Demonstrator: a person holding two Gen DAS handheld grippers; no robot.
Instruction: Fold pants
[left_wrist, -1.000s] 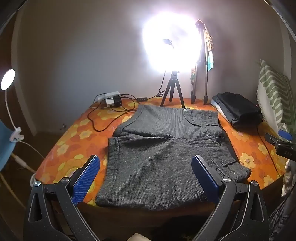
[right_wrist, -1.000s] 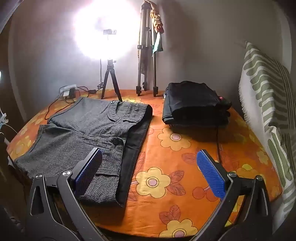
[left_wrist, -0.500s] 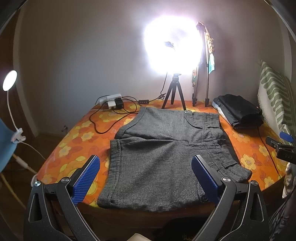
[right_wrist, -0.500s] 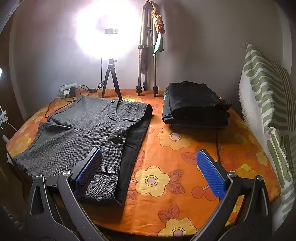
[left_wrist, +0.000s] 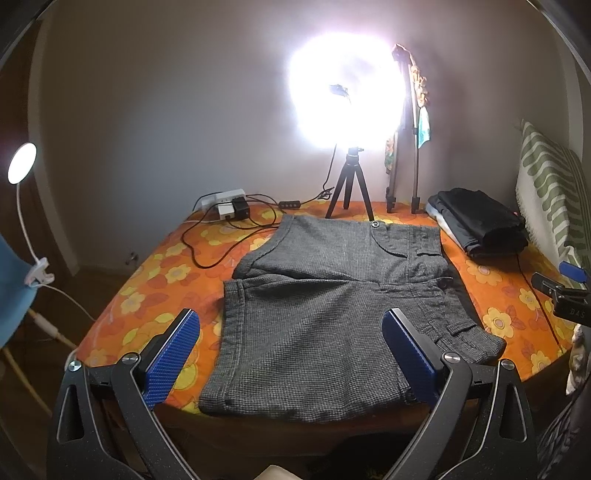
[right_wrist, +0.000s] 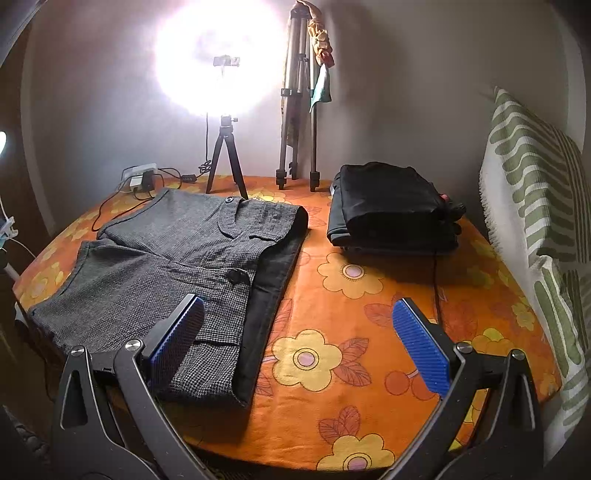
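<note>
Grey checked pants (left_wrist: 332, 306) lie flat on the orange flowered table (left_wrist: 147, 295), legs toward the near-left edge, waist with a button to the right. They also show in the right wrist view (right_wrist: 177, 266), with a dark inner band along their right edge. My left gripper (left_wrist: 291, 354) is open and empty, held back from the near table edge in front of the pants. My right gripper (right_wrist: 299, 347) is open and empty above the near right part of the table, its left finger (right_wrist: 177, 339) over the pants' corner. Its tip shows in the left wrist view (left_wrist: 561, 291).
A stack of folded dark clothes (right_wrist: 391, 214) sits at the back right. A ring light on a small tripod (right_wrist: 225, 158), a taller tripod (right_wrist: 295, 110), a power strip (left_wrist: 225, 203) and cables (left_wrist: 221, 240) stand at the back. A green striped cushion (right_wrist: 535, 184) lies to the right.
Both grippers have drawn back and up a little from the table, so the pants look smaller. Nothing on the table has moved.
</note>
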